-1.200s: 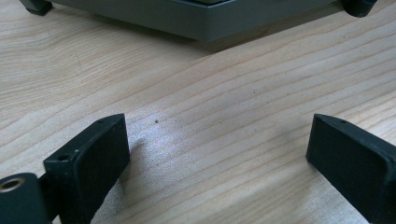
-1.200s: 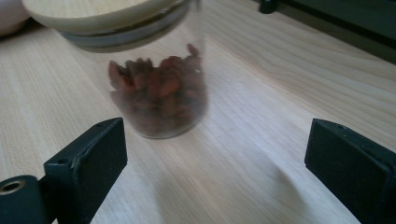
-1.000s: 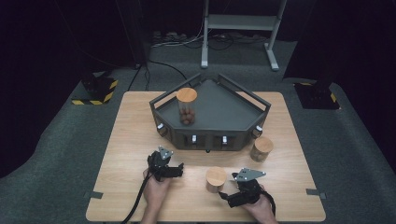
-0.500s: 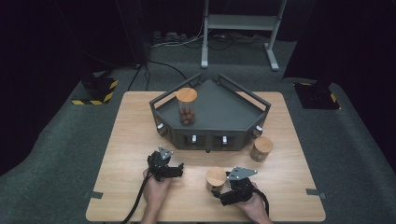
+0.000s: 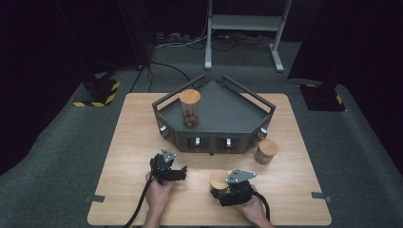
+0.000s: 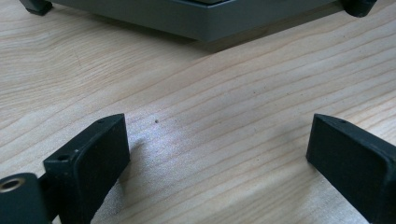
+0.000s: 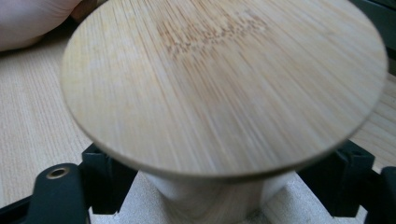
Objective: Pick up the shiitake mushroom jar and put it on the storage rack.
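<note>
Dark floor and cables surround a pale wooden table [image 5: 128,142], and near its middle stands the grey angular tray [image 5: 223,114], which serves as the landmark for everything else. On the tray's left side stands a glass jar with a wooden lid [image 5: 190,108], holding brown balls.

In front of the tray's left half rests the left gripper [image 5: 179,171]. Its jaws stand wide apart over bare wood in the left gripper view, with nothing between them.

In front of the tray's right half sits a short wood-lidded jar [image 5: 219,180], the thing in hand, and the right gripper [image 7: 201,186] has just been closing around it. In the right gripper view the round lid overhangs both jaws, and the jar's narrower body stands between them, a black finger [image 7: 105,175] close at each side. Whether the pads already press on the body is hard to tell, since the lid hides the contact; it looks like a near or light pinch.

To do this step well, the grip should probably sit on the body below the lid, centred, and be firm before any lift, keeping the jar upright so the lid stays seated.

Just off the tray's right front corner stands another lidded jar [image 5: 266,151].
</note>
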Demonstrator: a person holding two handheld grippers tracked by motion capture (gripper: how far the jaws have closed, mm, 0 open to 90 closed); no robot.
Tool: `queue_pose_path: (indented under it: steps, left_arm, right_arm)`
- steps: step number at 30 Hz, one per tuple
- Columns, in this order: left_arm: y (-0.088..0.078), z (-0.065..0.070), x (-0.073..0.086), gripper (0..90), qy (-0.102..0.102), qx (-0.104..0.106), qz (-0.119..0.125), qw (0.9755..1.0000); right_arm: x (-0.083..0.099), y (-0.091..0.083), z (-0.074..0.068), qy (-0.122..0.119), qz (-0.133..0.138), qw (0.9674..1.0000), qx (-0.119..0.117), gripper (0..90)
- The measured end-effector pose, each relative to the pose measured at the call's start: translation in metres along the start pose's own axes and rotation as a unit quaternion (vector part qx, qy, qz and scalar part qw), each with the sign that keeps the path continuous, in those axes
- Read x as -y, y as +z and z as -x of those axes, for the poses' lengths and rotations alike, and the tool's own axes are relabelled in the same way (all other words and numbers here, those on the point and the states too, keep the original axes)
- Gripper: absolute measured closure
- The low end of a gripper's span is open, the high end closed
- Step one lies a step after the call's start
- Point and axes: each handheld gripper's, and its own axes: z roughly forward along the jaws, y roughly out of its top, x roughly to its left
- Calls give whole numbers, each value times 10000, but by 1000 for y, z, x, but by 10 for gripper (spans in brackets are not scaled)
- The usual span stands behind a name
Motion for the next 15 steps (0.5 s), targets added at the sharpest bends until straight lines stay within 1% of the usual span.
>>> queue_pose_path:
  steps: [8,12,13,15]
  left_arm:
    - [0,0,0,60,3,1,-1,10000]
    - [0,0,0,60,4,0,-2,10000]
    - [0,0,0,60,8,0,-5,10000]
    - [0,0,0,60,10,1,-6,10000]
  right_arm:
    - [0,1,-2,-93,71,9999,58,239]
    - [0,0,-4,-177,110,9997,117,249]
    - [0,0,-7,-309,148,9991,231,254]
    - [0,0,-7,-305,164,9991,227,254]
